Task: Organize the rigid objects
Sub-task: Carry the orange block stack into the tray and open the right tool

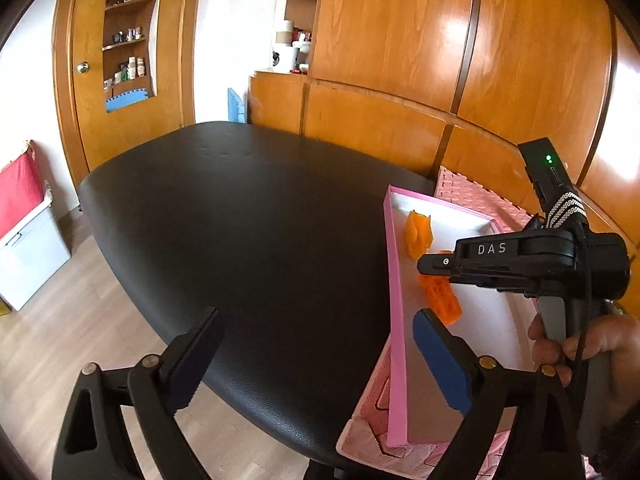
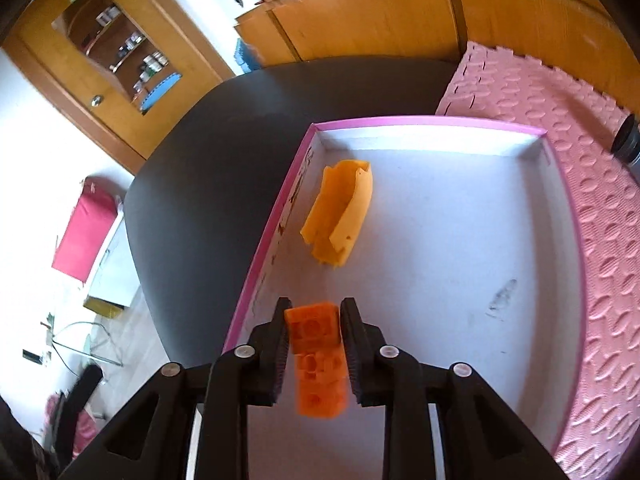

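left wrist view, left gripper (image 1: 318, 314): jaws spread wide over the near edge of the black table (image 1: 260, 220), nothing between them
left wrist view, right gripper (image 1: 434, 266): held by a hand (image 1: 592, 344), tips pointing down into the pink box (image 1: 394, 280), just above the orange block (image 1: 440, 300)
left wrist view, box contents: orange block near the left wall, yellow piece (image 1: 418, 236) further back, the two apart
left wrist view, risk: right finger of the left gripper sits close to the box's near left wall; a careless sweep could nudge the box across the pink foam mat (image 1: 472, 192) or off the table edge
right wrist view, right gripper (image 2: 316, 304): jaws only a little apart, orange block (image 2: 320, 376) between them; pads look barely off its sides, so probably no real grip
right wrist view, block position: inside the pink box (image 2: 420, 122), near its left wall; cannot tell whether already resting on the floor or dropping, since blurred
right wrist view, yellow piece (image 2: 340, 216): lying on the box floor ahead of the block, well clear of the jaws
right wrist view, risk on release: a pad dragging on one side could tip the block or roll it against the wall
right wrist view, risk on lifting away: jaws too narrow could catch the block and carry it back out
right wrist view, risk on landing: a bounce could send it into the yellow piece
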### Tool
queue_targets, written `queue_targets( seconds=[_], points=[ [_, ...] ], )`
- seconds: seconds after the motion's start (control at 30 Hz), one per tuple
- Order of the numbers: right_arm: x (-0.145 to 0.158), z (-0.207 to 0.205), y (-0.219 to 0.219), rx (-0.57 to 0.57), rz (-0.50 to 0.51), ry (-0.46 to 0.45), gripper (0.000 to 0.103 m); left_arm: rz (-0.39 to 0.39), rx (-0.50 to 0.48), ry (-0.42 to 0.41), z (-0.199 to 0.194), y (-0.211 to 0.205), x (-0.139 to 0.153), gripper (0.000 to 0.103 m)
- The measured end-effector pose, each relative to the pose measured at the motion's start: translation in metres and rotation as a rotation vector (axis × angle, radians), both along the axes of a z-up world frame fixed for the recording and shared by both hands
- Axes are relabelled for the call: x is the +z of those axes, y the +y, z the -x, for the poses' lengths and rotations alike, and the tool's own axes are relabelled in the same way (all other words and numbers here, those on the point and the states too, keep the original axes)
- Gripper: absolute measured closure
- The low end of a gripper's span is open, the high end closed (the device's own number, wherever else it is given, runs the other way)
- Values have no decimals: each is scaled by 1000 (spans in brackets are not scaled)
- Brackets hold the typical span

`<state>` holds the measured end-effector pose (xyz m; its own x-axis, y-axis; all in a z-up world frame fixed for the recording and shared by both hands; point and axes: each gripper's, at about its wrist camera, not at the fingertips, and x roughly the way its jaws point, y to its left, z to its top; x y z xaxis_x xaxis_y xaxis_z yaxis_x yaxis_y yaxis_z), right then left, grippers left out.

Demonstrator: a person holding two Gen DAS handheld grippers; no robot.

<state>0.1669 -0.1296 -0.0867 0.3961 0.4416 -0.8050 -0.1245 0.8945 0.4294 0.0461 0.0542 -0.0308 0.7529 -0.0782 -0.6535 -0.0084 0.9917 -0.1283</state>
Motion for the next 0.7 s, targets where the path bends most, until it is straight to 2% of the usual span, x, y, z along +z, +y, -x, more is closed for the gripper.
queue_targets(
  seconds=[0.13, 0.27, 0.47, 0.7],
  points=[
    [9, 10, -6, -6, -31, -47, 57, -15, 16, -23, 2, 0, 6, 7],
    [20, 27, -17, -17, -16, -92, 56, -17, 35, -51, 5, 0, 12, 0],
    [32, 57, -35, -43, 52, -164, 56, -31, 24, -79, 8, -9, 23, 0],
    [37, 95, -72, -109, 122, -215, 56, -62, -81, -84, 11, -37, 32, 0]
  ],
)
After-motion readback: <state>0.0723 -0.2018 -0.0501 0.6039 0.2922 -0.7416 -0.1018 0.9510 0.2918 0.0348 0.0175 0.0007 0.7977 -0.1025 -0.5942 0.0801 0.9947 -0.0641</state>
